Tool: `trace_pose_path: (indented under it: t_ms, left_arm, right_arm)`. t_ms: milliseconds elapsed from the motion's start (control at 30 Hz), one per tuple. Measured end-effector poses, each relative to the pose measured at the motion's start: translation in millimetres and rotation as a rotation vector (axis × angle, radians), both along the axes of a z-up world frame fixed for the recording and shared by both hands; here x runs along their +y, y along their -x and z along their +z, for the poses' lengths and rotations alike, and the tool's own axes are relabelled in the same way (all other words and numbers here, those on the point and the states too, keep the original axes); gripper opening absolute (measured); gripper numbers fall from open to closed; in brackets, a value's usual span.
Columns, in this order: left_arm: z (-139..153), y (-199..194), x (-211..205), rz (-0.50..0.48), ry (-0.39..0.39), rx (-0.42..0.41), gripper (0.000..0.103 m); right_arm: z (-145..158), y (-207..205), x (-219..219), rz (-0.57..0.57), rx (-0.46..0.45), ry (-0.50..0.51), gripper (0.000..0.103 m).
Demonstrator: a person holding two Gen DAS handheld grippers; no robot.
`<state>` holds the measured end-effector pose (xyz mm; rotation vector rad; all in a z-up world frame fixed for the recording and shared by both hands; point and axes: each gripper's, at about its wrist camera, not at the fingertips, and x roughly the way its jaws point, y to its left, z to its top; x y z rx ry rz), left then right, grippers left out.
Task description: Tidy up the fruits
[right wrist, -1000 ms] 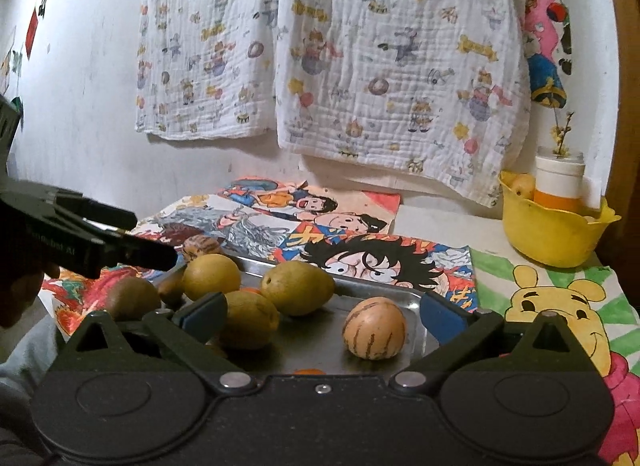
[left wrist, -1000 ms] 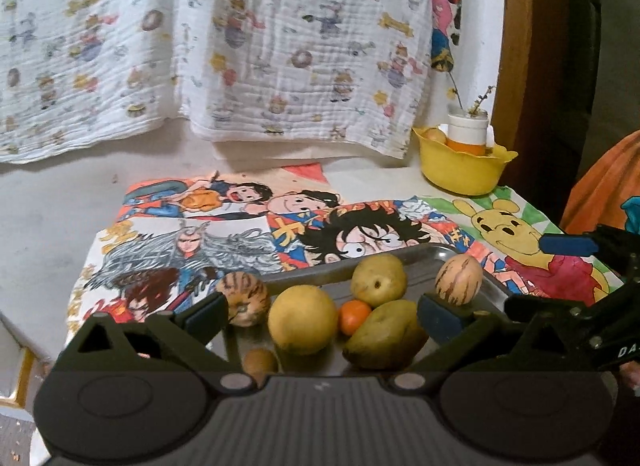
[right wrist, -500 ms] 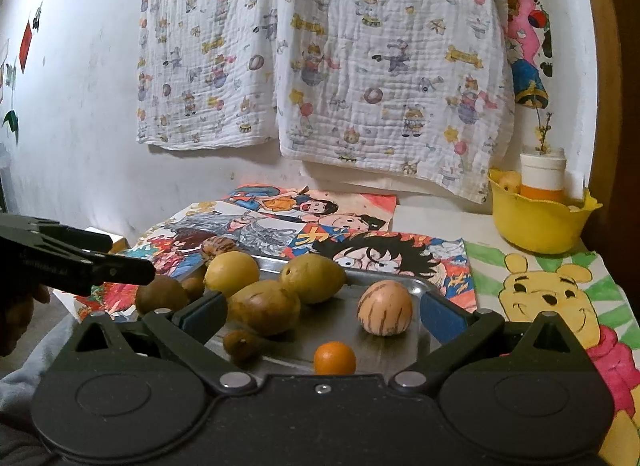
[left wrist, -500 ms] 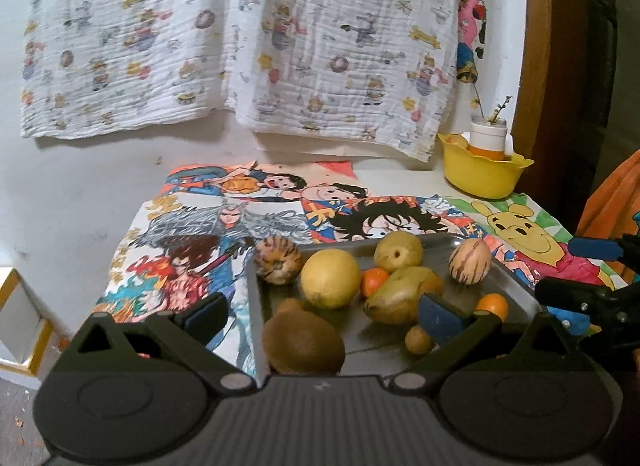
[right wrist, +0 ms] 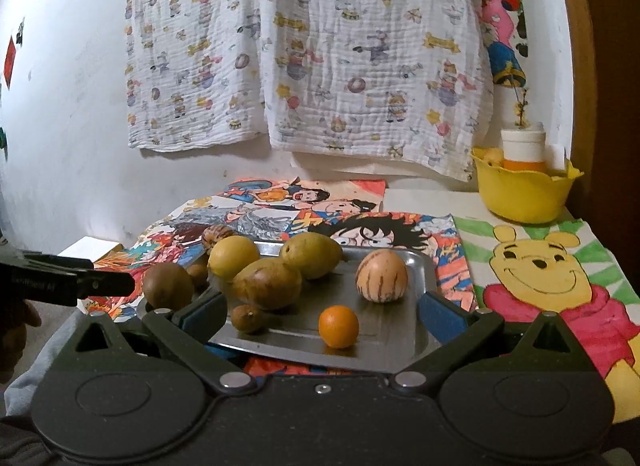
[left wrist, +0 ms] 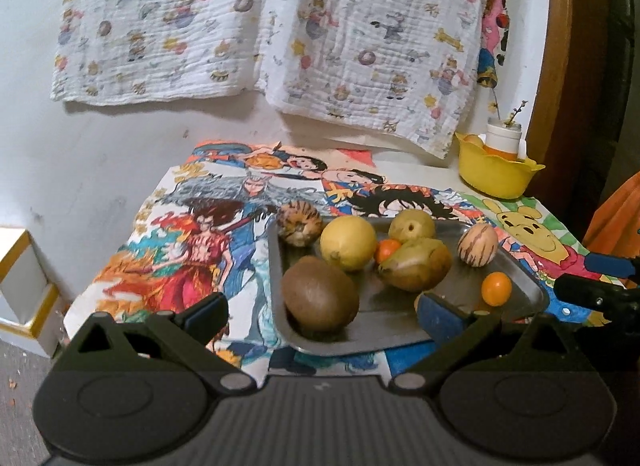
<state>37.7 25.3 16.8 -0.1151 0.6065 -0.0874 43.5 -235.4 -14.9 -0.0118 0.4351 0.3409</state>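
Note:
A metal tray point(left wrist: 404, 340) point(right wrist: 412, 262) on the cartoon-print cloth holds several fruits: a brown kiwi point(left wrist: 320, 298) point(right wrist: 168, 286), a yellow lemon point(left wrist: 348, 242) point(right wrist: 233, 257), pears point(left wrist: 416, 264) point(right wrist: 267, 284), striped melons point(left wrist: 478, 245) point(right wrist: 381, 274) and small oranges point(left wrist: 496, 288) point(right wrist: 338, 326). My left gripper point(left wrist: 322, 316) is open and empty, just before the tray's near edge by the kiwi. My right gripper point(right wrist: 322, 316) is open and empty, its fingers spanning the tray's near edge.
A yellow bowl point(left wrist: 496, 177) point(right wrist: 524, 193) with a white and orange jar stands at the back right by a wooden frame. A printed cloth point(right wrist: 308, 45) hangs on the wall. A white box point(left wrist: 20, 286) sits low on the left.
Both grippers have pulled back and up from the tray, so more of the tray and table shows. The fruits have not moved. Both stay open.

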Motion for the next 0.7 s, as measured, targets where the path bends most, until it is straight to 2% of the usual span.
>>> trace_pose_path:
  t_ms: [300, 700]
  left_arm:
    - [-6, 17, -8, 0.012, -0.032, -0.020, 0.102]
    - [-11, 29, -9, 0.023, -0.026, -0.021, 0.102]
  right_arm:
    - [-5, 12, 3, -0.020, -0.002, 0.008, 0.102]
    - [-14, 26, 12, -0.031, 0.016, 0.015, 0.102]
